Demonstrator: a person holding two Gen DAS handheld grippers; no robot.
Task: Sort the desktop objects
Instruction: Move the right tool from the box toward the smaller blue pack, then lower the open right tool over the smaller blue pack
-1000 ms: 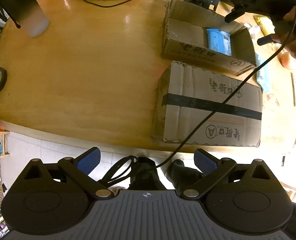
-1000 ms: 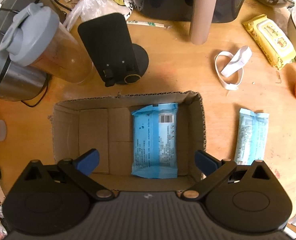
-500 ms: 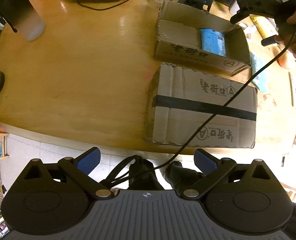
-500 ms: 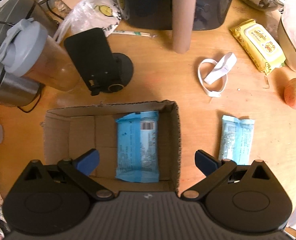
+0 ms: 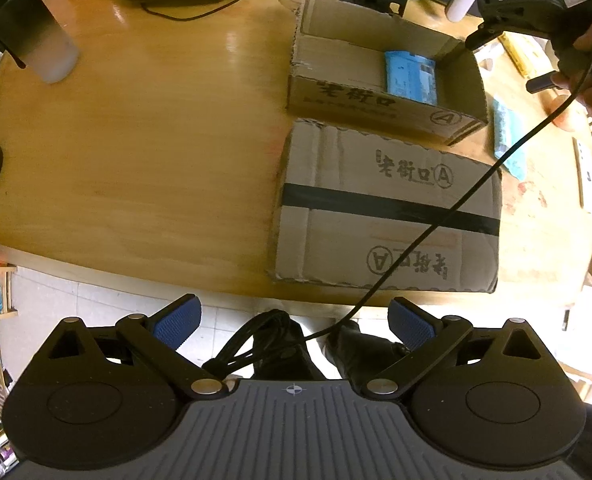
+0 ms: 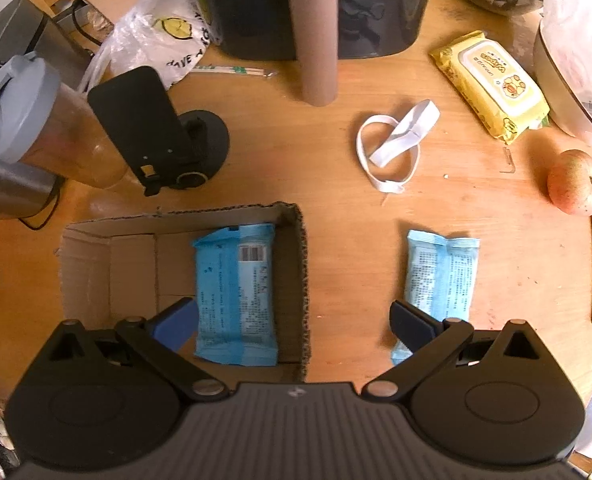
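Tongs on my right (image 6: 292,320) hang spread and empty over the wooden surface (image 6: 335,184). One blue packet (image 6: 238,292) lies inside the open cardboard box (image 6: 296,280); another pale blue packet (image 6: 439,276) lies just beside it. My left tongs (image 5: 292,320) are spread too.

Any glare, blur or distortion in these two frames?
Left wrist: window glare on the round wooden table, fisheye bending its edge, right margin motion-blurred around the pale blue packet. Right wrist: evenly lit, sharp at centre, white plastic bag overexposed.
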